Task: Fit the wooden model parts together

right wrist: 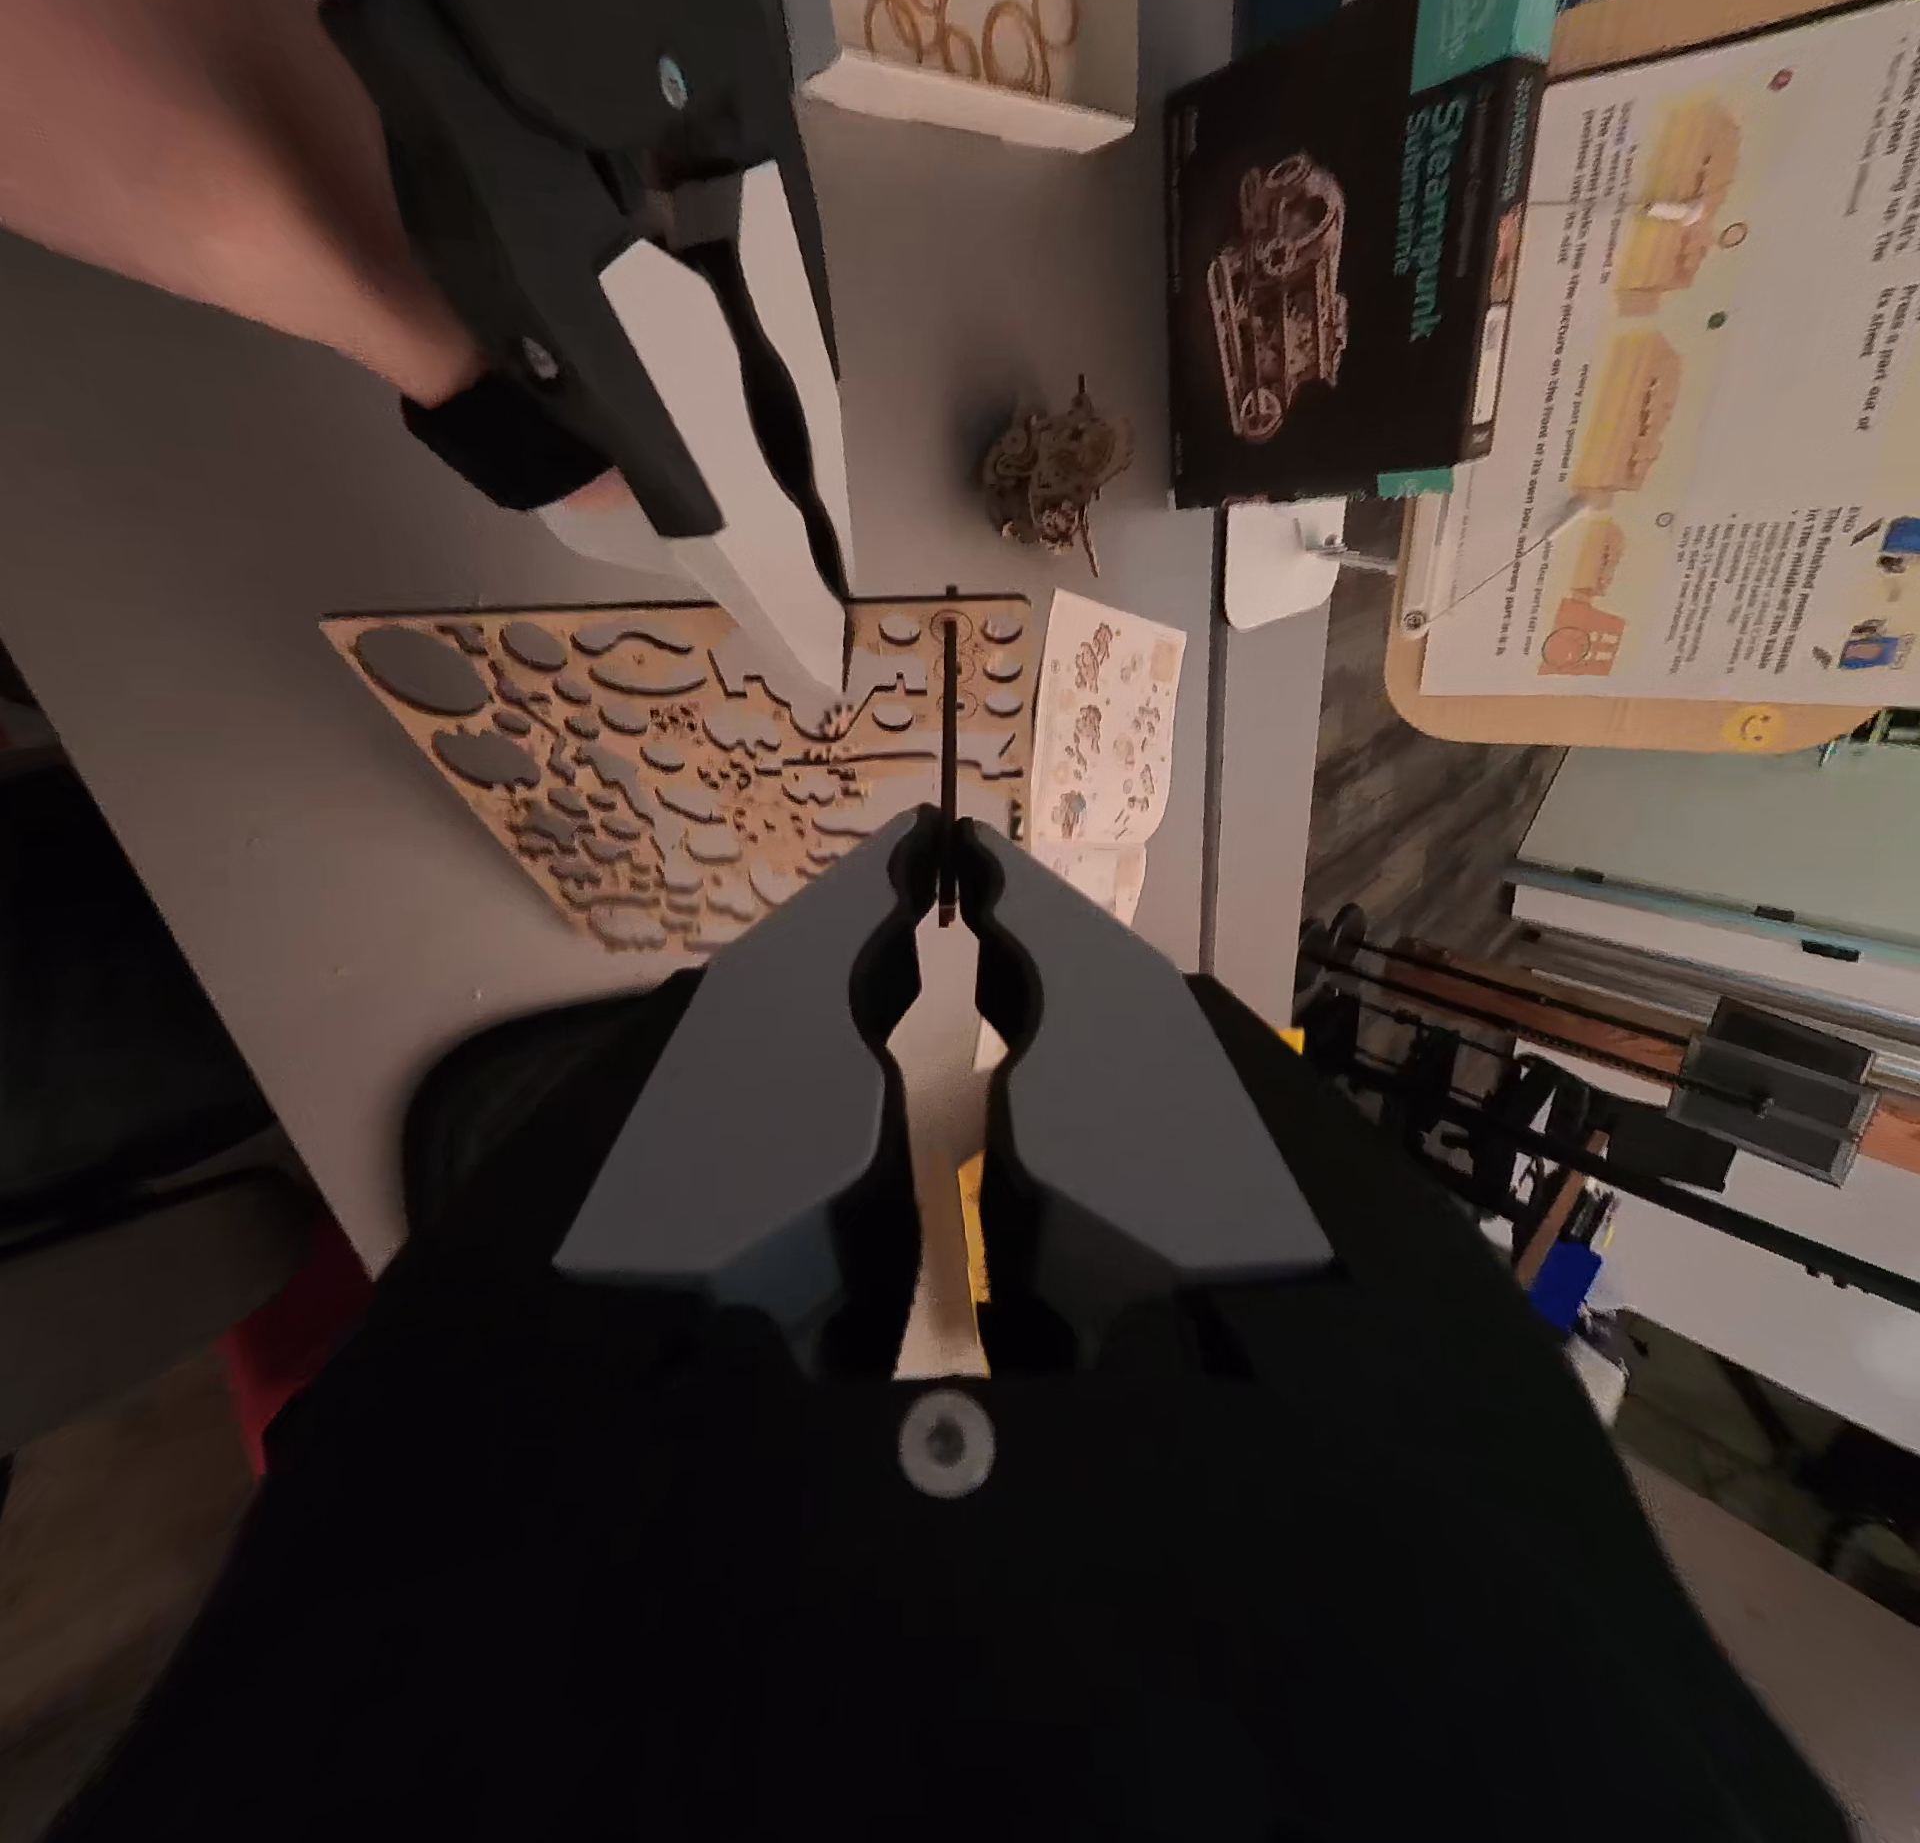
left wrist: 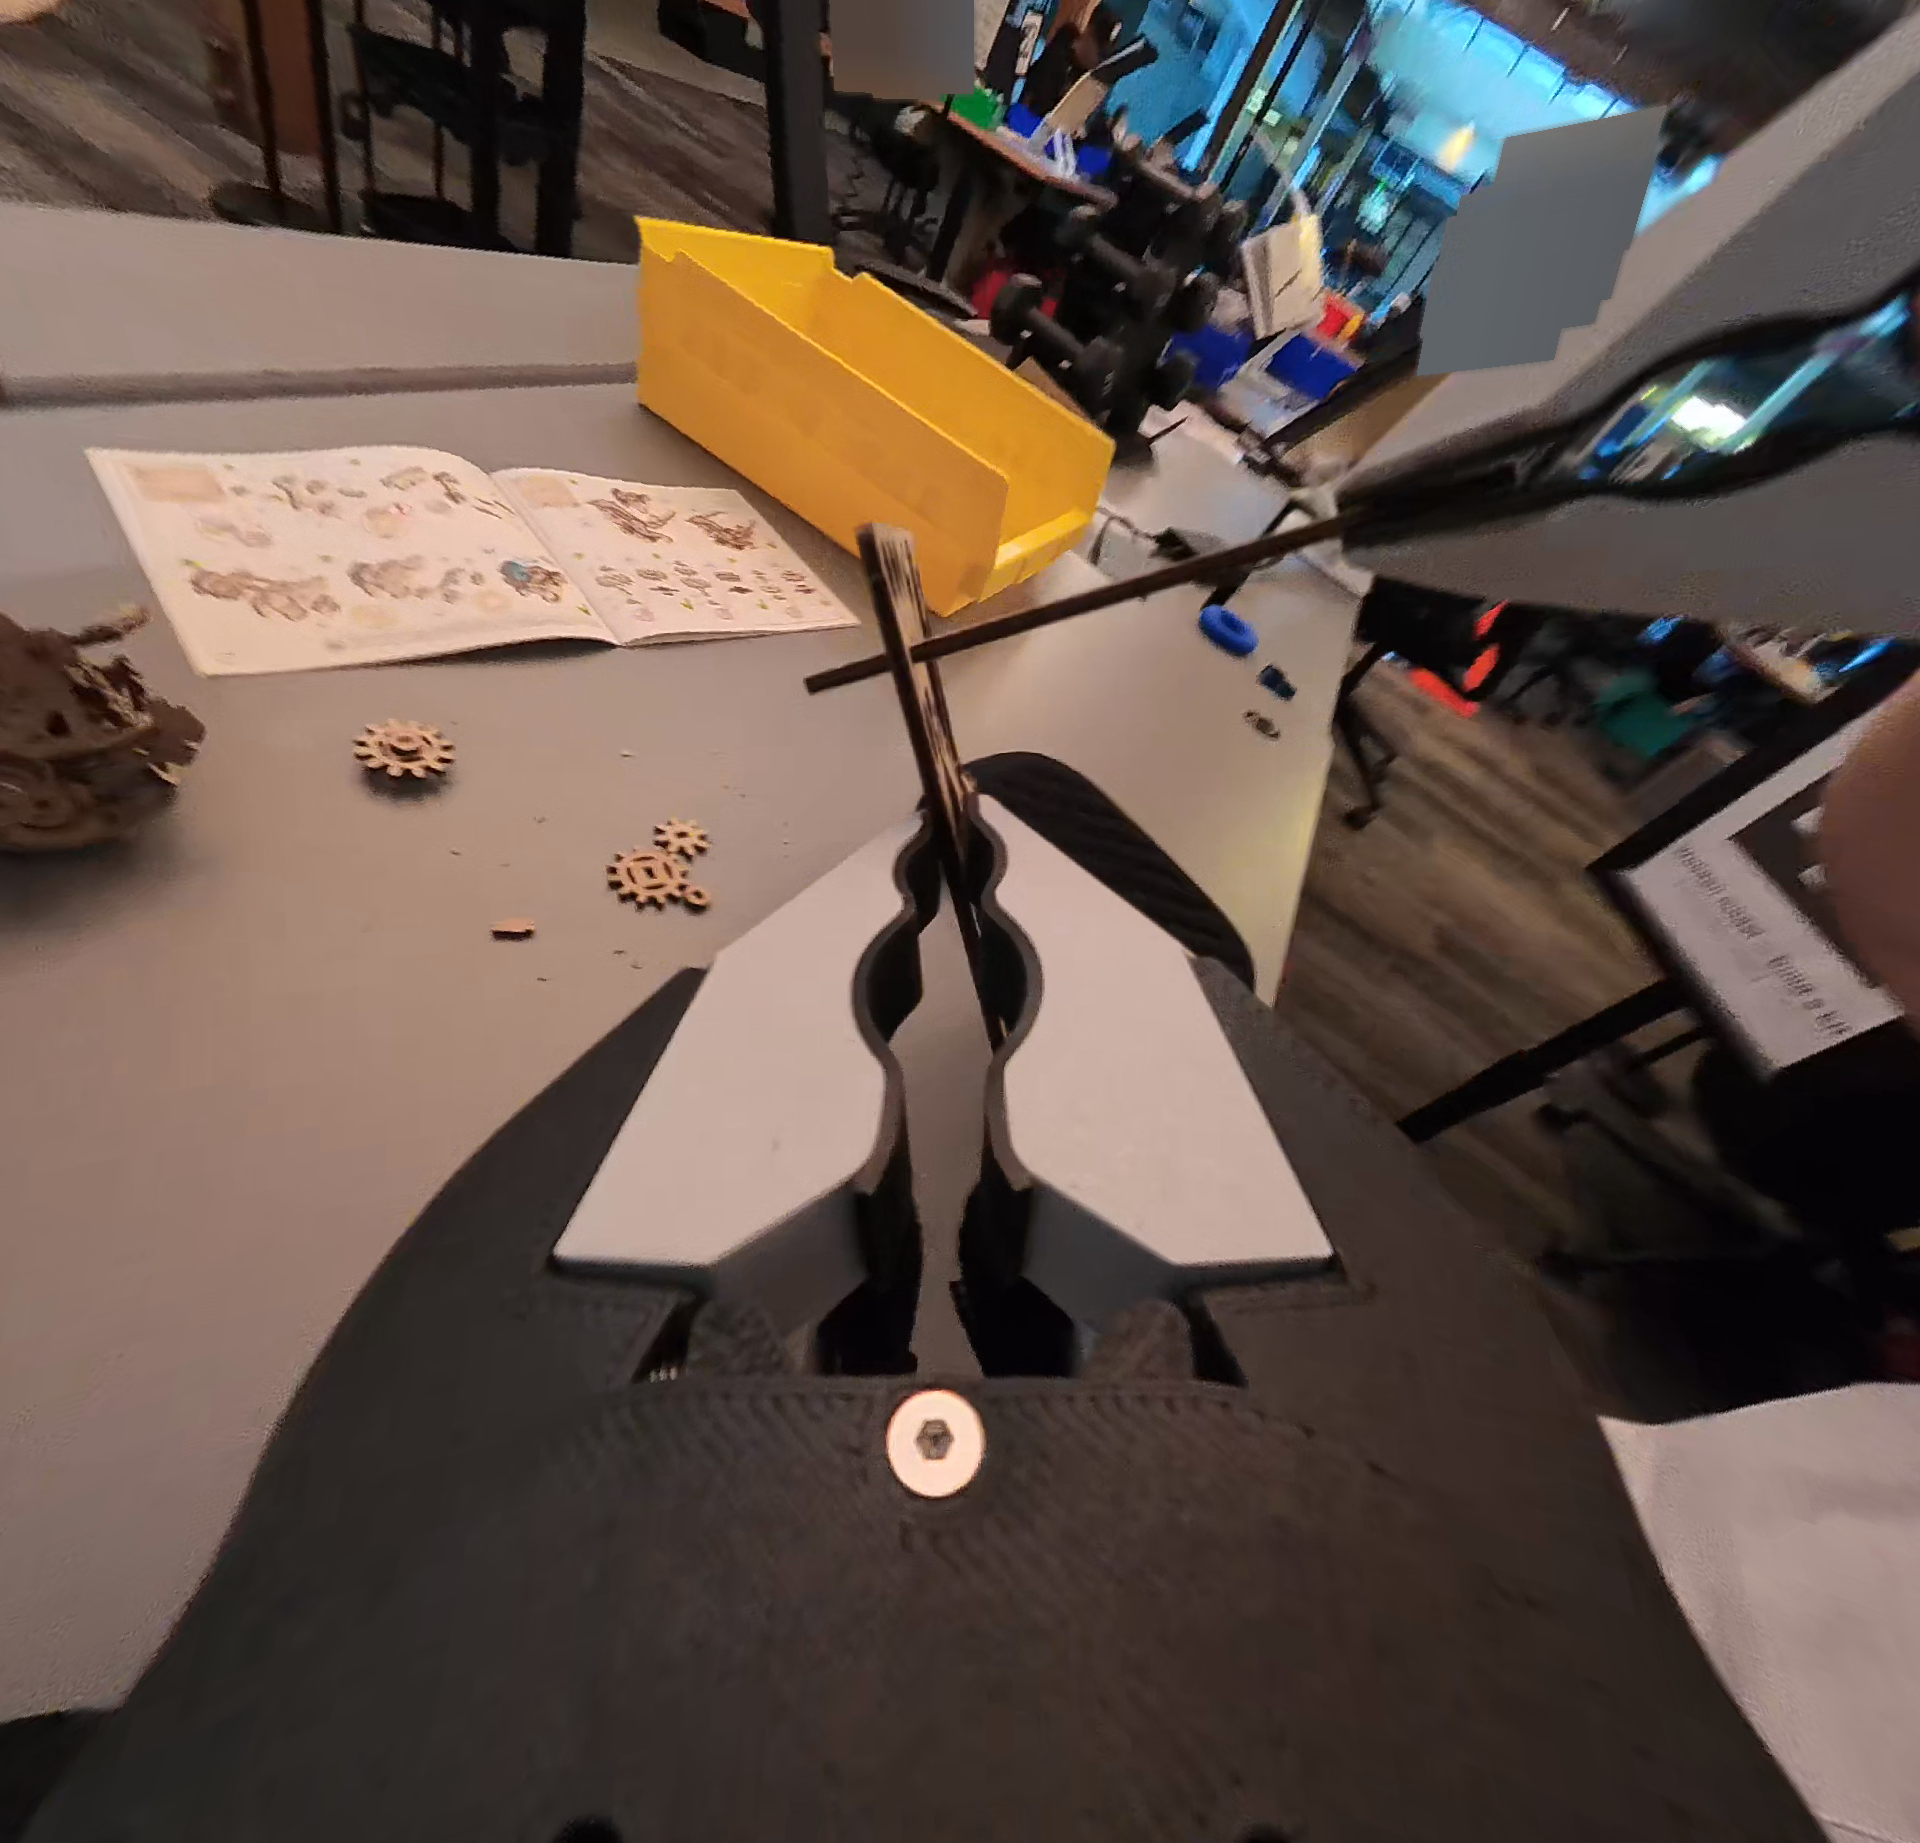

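My left gripper (left wrist: 951, 817) is shut on the edge of a wooden parts sheet (left wrist: 902, 609), seen edge-on and standing upright above the table. In the right wrist view the sheet (right wrist: 623, 754) faces me, full of cut-out holes, with the left gripper (right wrist: 842, 609) on its top edge. My right gripper (right wrist: 945, 837) is shut on a thin dark rod (right wrist: 950, 723). The rod's tip meets a small round spot near the sheet's upper right corner. In the left wrist view the rod (left wrist: 1091, 598) crosses the sheet, coming from the right gripper (left wrist: 1340, 520).
A yellow bin (left wrist: 862, 411), an open booklet (left wrist: 447, 546), loose gears (left wrist: 403, 749) (left wrist: 655, 874) and a part-built model (left wrist: 73, 744) (right wrist: 1055, 468) lie on the grey table (left wrist: 312, 1118). A dark kit box (right wrist: 1351, 266) stands behind. The table edge runs at right, by a blue ring (left wrist: 1226, 624). Left tips to right tips: about 8 centimetres.
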Tool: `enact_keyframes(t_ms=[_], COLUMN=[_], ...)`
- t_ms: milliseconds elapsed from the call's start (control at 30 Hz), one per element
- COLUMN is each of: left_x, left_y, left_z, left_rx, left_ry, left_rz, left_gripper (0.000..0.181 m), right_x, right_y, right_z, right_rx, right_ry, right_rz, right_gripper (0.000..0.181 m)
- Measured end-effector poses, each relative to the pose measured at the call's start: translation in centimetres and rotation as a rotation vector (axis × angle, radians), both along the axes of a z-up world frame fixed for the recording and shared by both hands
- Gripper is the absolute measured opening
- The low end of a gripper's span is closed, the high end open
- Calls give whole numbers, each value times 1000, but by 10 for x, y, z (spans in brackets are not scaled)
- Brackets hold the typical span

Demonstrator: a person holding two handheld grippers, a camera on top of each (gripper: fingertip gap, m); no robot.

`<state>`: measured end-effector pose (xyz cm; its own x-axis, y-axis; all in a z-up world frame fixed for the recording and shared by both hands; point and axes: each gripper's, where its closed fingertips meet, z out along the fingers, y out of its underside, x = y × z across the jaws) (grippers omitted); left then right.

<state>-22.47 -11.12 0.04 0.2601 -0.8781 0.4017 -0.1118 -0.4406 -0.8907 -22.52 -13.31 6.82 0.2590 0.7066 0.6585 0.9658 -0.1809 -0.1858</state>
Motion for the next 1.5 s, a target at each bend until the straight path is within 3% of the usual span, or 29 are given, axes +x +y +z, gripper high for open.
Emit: enact_keyframes(t_ms=[33,200,267,333,433,567,667,1033,1300,1400,1500], left_x=[-1,1,0,-5,-10,-10,-9,1,13,16,17], left_y=[1,-2,-2,6,7,8,6,2,4,0,-5], left_z=[-1,-10,-7,-11,-9,-9,-9,0,-6,-18,-16], left_rx=[-34,-76,-132,-117,-116,-96,-98,-47,-10,89,136], left_ry=[-22,-41,-99,-70,-74,-61,-62,-150,-154,-30,-14], left_rz=[-7,-47,-46,-5,-5,0,-8,-99,-105,-115,-127], left_gripper=[1,1,0,0,0,0,0,4,0,1,1], right_x=[-2,-8,-13,-11,-5,-14,-11,-12,-3,2,7], right_y=[1,8,5,7,2,-6,3,0,0,1,3], right_z=[-2,-14,-21,-19,-12,-22,-24,-22,-26,-31,-24], right_rx=[12,38,4,60,165,195,297,332,300,194,36], right_ry=[25,85,162,193,227,272,198,333,404,395,474], right_rz=[18,70,94,131,198,291,303,319,311,319,327], right_gripper=[0,0,8,27,27,24,0,0,0,0,0])
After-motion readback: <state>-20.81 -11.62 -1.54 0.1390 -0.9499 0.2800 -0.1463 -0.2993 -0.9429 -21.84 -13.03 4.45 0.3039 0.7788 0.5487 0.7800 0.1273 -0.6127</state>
